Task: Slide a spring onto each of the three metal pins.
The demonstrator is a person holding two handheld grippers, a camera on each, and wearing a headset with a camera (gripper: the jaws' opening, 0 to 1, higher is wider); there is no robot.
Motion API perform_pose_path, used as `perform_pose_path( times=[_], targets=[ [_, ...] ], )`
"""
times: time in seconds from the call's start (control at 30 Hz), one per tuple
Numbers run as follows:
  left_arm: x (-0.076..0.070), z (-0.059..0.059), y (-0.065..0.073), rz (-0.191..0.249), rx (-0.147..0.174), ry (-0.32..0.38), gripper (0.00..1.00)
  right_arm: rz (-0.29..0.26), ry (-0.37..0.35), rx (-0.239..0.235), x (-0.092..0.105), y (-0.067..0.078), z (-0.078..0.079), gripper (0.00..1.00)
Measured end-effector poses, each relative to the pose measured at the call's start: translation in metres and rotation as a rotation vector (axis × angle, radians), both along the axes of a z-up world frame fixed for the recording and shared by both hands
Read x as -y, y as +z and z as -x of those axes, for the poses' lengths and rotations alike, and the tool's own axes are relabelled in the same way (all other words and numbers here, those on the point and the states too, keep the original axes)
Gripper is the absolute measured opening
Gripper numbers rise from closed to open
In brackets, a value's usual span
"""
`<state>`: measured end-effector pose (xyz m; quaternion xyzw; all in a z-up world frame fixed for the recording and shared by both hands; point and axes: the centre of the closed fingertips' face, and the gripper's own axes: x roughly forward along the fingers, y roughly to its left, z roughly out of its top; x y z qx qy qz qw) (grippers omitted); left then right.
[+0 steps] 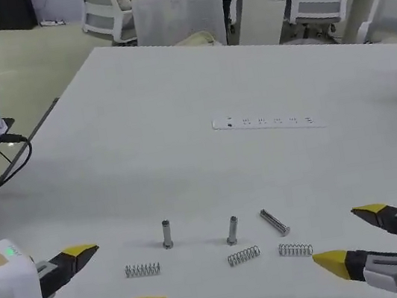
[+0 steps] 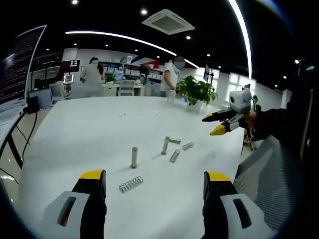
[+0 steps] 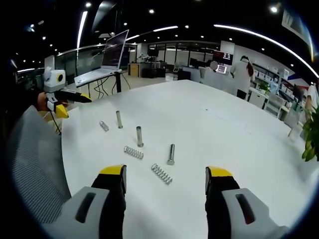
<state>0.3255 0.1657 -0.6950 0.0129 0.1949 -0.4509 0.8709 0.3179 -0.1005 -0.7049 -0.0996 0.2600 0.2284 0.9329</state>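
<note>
Left gripper [image 1: 123, 277] and right gripper [image 1: 340, 234] hang open, empty, above the counter [image 1: 176, 100]. On my side of the power strip [image 1: 266, 121] the three pins [image 1: 232, 230] are bare and the three springs [image 1: 243, 255] lie loose; I judge nothing done yet.

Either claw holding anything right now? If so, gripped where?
Nothing held. Left claw and right claw are both open and empty; the springs and pins sit on the table, untouched.
</note>
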Motion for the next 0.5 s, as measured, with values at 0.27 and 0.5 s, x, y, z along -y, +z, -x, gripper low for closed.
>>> perform_pose_path(
  times=[0.27,0.5],
  targets=[
    [0.000,-0.001,0.000,0.004,-0.001,-0.004,0.77,0.021,0.003,-0.021,-0.001,-0.003,-0.019,0.60],
    [0.000,0.000,0.000,0.000,0.002,-0.006,0.77,0.033,0.000,-0.040,-0.002,-0.005,-0.038,0.55]
  ],
)
